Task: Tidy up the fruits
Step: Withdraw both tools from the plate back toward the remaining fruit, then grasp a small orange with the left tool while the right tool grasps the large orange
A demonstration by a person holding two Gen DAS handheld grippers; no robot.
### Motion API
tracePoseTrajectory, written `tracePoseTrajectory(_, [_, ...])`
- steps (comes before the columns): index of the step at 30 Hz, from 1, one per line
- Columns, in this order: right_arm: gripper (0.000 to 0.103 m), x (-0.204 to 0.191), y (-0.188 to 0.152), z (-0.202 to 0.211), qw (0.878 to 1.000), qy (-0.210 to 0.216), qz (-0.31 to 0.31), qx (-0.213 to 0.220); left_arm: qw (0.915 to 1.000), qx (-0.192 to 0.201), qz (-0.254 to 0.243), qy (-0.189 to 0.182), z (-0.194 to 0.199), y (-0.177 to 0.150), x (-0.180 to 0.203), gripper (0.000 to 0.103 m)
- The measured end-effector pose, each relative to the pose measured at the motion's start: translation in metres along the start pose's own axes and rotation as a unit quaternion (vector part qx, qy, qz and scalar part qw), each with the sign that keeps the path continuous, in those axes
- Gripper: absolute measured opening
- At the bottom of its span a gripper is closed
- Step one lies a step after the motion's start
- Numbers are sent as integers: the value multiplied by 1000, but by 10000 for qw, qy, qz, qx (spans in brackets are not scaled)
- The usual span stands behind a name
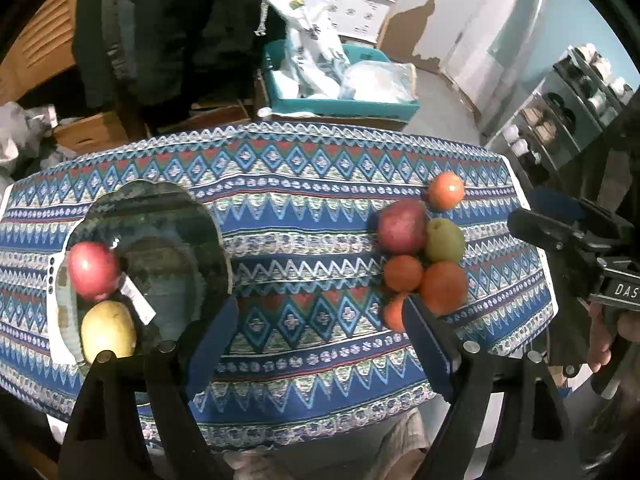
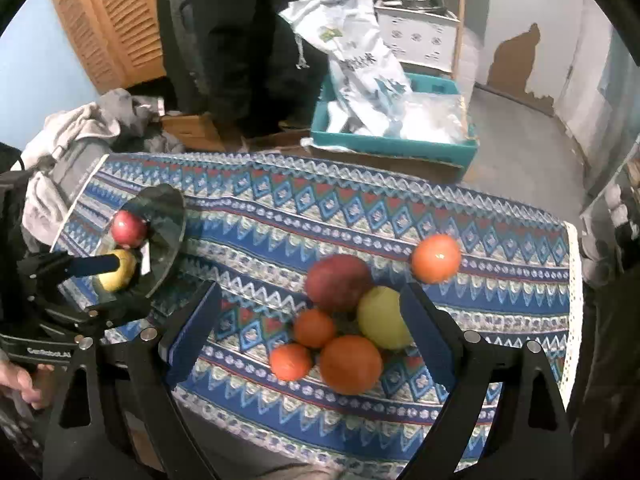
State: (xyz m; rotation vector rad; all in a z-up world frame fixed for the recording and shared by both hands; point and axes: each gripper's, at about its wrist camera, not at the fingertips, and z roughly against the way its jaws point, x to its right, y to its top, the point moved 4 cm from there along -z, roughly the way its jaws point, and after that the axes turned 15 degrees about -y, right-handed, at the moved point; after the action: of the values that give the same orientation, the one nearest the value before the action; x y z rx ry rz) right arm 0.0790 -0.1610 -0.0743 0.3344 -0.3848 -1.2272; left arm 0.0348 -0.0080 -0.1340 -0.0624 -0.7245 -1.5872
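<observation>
Both sets of fingers are spread wide with nothing between them: left gripper (image 1: 320,340) beside the glass plate (image 1: 192,216), right gripper (image 2: 316,332) over the fruit pile (image 2: 344,320) on the worktop (image 2: 360,216). The plate already holds a red apple (image 1: 94,270) and yellow apple (image 1: 108,330). Take the near orange (image 2: 351,364) first; centre it before you close, or its neighbours may roll.

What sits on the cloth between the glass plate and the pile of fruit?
Nothing: both wrist views show only bare patterned tablecloth between the glass plate and the fruit pile.
</observation>
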Motion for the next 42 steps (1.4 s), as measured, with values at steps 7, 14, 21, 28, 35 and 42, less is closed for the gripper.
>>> tracePoseTrajectory(7, [91, 15, -21, -19, 9993, -50, -116, -339, 9995, -217, -209, -4, -22, 0, 16, 85])
tracePoseTrajectory(14, [91, 20, -46, -52, 9965, -95, -129, -816, 9980, -515, -330, 138, -51, -3, 16, 85])
tracePoseTrajectory(21, [91, 23, -71, -88, 9911, -51, -225, -1314, 9961, -787, -331, 202, -78, -8, 11, 85])
tracePoseTrajectory(28, [91, 25, -83, -115, 9870, 39, -384, -1563, 9941, -1016, -299, 250, -102, -13, 5, 85])
tracePoseTrajectory(35, [86, 21, -92, -137, 9818, 275, -559, -1792, 9933, -1127, -127, 215, -111, -12, -2, 85])
tracePoseTrajectory(42, [66, 14, -97, -141, 9785, 558, -602, -1890, 9930, -1174, -70, 61, -115, -12, 0, 85])
